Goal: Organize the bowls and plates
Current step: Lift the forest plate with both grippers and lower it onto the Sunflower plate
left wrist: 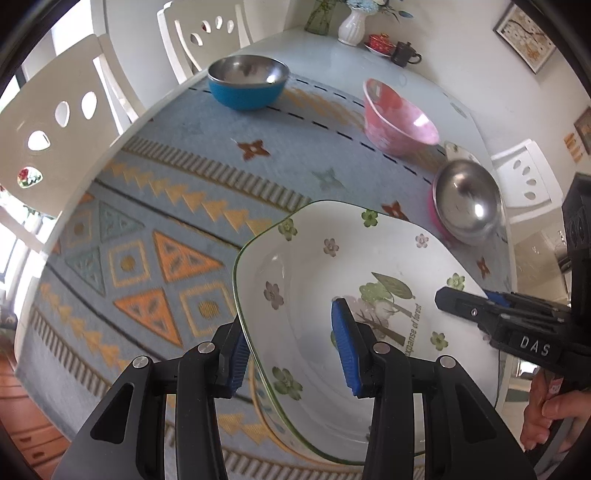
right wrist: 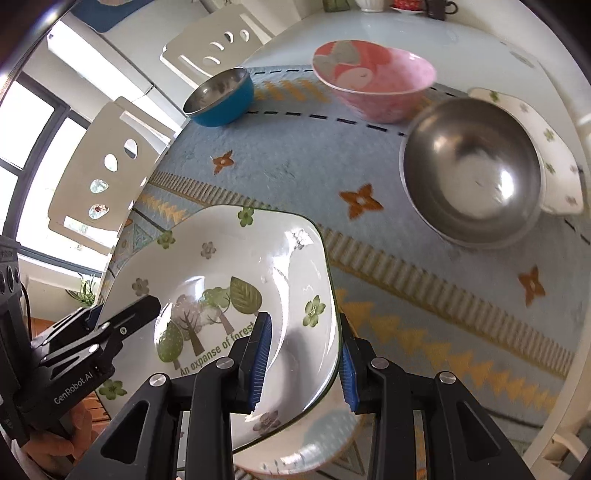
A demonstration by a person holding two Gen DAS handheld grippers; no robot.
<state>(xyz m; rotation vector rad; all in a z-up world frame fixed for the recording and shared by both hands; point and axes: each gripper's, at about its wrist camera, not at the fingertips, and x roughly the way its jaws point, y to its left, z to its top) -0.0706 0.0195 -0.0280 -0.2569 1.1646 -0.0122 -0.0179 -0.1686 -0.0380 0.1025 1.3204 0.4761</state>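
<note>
Covering most of a pale round table [left wrist: 325, 44] is a blue patterned cloth [left wrist: 155, 206], with white cut-out chairs [left wrist: 55, 122] along the far edge, a window [right wrist: 33, 122] behind them, and a vase [left wrist: 352, 26], a dark teapot [left wrist: 405, 53] and a framed picture [left wrist: 524, 37] near the wall. A flowered plate [right wrist: 236, 266] is lifted and tilted over the cloth, its opposite rims grasped between the closed fingers of the left gripper [left wrist: 291, 354] and the right gripper [right wrist: 303, 358]. Beyond stand a blue bowl [left wrist: 248, 82], a pink bowl [right wrist: 373, 79] and a steel bowl [right wrist: 471, 177] resting on a second plate [right wrist: 554, 173], which it largely hides. Something pale lies under the lifted plate, too hidden to identify.
</note>
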